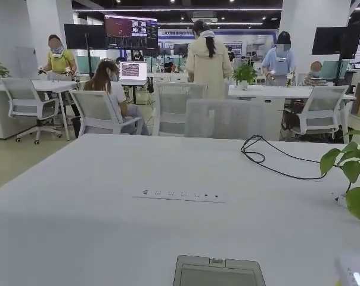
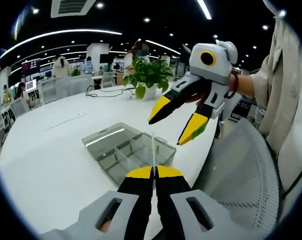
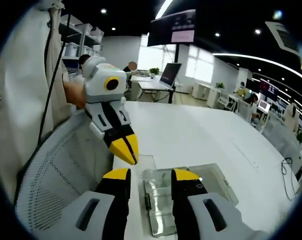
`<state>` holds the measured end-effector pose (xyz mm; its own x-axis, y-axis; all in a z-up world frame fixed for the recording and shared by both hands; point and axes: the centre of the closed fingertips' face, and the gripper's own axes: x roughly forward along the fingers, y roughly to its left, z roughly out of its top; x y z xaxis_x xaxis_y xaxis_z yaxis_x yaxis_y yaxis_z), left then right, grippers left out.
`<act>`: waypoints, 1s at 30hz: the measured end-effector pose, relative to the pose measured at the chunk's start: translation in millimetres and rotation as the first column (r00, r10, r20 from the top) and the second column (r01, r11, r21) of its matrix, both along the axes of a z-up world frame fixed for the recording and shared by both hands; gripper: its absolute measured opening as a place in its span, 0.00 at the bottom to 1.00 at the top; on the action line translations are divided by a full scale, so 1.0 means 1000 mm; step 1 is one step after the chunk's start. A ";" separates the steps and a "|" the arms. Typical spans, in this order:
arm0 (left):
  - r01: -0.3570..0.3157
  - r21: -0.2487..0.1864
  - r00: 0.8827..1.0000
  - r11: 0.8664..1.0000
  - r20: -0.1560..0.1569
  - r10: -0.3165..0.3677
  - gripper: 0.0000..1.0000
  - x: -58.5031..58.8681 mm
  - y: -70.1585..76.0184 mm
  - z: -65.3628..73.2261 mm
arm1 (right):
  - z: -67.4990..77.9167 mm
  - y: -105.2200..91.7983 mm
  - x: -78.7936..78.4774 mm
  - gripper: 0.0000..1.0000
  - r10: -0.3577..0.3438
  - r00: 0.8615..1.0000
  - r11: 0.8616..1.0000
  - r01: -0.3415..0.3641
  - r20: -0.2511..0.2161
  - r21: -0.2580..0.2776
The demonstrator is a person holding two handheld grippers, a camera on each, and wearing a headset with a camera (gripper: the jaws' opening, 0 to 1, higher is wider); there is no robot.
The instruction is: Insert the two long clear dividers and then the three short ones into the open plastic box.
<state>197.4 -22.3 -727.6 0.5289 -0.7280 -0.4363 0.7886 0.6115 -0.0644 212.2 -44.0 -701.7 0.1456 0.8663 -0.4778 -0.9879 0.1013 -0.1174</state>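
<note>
Mid-insertion, the left gripper (image 2: 153,170) pinches a thin clear divider (image 2: 152,147) near the open box (image 2: 116,159) on the surface (image 2: 46,160), the right gripper (image 2: 167,131) with fingers spread nearby; next it probably needs lowering squarely into a slot.

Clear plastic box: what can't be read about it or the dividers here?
Head view: clear plastic box is cut off by the bottom edge; its inside is out of frame.
Left gripper view: thin clear divider in the shut yellow-tipped left tool is edge-on, a mere line; long or short, cannot tell.
Right gripper view: open yellow-tipped right tool covers part of the box; its contents are too transparent to count.
</note>
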 end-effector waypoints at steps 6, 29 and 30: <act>0.115 0.058 0.992 0.992 0.042 -0.118 0.00 -0.008 -0.008 -0.002 | -0.009 -0.004 -0.010 0.30 0.070 0.998 0.996 -0.070 -0.004 -0.054; 0.370 0.144 0.921 0.918 0.076 -0.383 0.00 -0.037 -0.026 -0.001 | -0.026 -0.008 -0.047 0.13 0.279 0.958 0.954 -0.285 -0.072 -0.091; 0.371 0.143 0.920 0.917 0.078 -0.384 0.00 -0.037 -0.026 0.000 | -0.027 -0.007 -0.048 0.12 0.282 0.957 0.953 -0.288 -0.071 -0.091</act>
<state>160.6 -48.5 -728.0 0.2716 -0.8262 -0.4936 0.9605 0.2646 0.0856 164.6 -51.3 -728.3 -0.1302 0.8156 -0.5637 -0.9793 -0.1946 -0.0553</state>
